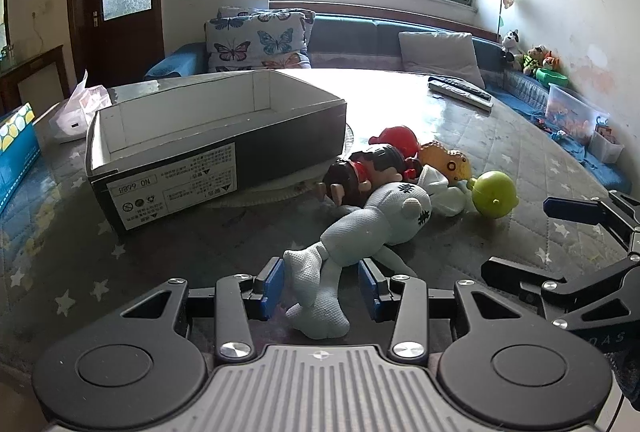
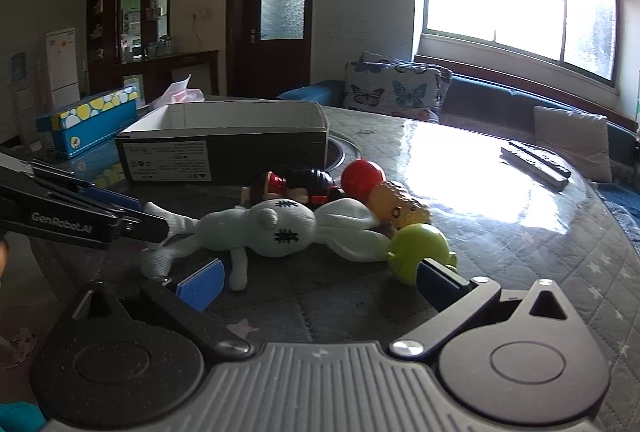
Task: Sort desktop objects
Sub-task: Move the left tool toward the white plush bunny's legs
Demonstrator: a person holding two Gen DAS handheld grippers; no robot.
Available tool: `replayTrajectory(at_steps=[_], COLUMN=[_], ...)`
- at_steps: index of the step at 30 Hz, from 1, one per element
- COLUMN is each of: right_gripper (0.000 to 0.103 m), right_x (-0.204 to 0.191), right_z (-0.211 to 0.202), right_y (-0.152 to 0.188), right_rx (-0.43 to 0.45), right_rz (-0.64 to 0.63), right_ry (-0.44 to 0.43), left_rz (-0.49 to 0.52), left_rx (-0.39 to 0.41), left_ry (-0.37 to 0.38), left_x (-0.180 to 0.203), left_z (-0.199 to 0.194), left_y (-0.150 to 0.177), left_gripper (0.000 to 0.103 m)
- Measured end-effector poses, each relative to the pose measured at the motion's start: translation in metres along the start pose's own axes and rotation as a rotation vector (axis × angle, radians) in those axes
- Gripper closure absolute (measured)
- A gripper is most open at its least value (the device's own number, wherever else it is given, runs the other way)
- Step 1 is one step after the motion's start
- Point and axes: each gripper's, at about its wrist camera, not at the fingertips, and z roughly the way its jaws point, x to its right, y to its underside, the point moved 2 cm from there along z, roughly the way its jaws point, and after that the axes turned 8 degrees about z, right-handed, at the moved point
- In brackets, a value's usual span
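- Left gripper (image 1: 320, 286): spread wide around the leg of the plush doll (image 1: 372, 222), pads not yet touching cloth.
- Right gripper (image 2: 320, 278): wide open, empty, near the green ball (image 2: 416, 246).
- Doll beside the box (image 1: 216, 135), touching the toy pile.
- Risk: limp leg slipping free, or dragging neighbouring toys.

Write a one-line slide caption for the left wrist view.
Left gripper open around the leg of a pale plush doll, toys piled beside an open shoebox.

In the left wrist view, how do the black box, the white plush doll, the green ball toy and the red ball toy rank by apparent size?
1. black box
2. white plush doll, though it lies nearer the camera
3. green ball toy
4. red ball toy, partly hidden, so its order with the green one is unsure
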Motion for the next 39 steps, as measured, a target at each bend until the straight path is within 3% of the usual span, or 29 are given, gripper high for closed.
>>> replayTrajectory(at_steps=[19,39], right_gripper=[0.000,0.000], right_x=[-0.008,-0.009], right_z=[0.012,0.030], right_y=[-0.001,-0.002], right_rx=[-0.088,-0.148], right_rz=[-0.003,0.007], right_ry=[-0.058,-0.069], left_rz=[0.022,-0.004], left_rx=[-0.027,-0.046], left_ry=[-0.026,0.016], left_x=[0.002,-0.008], left_z=[0.008,0.016], left_y=[0.000,-0.005], left_gripper=[0.059,0.059])
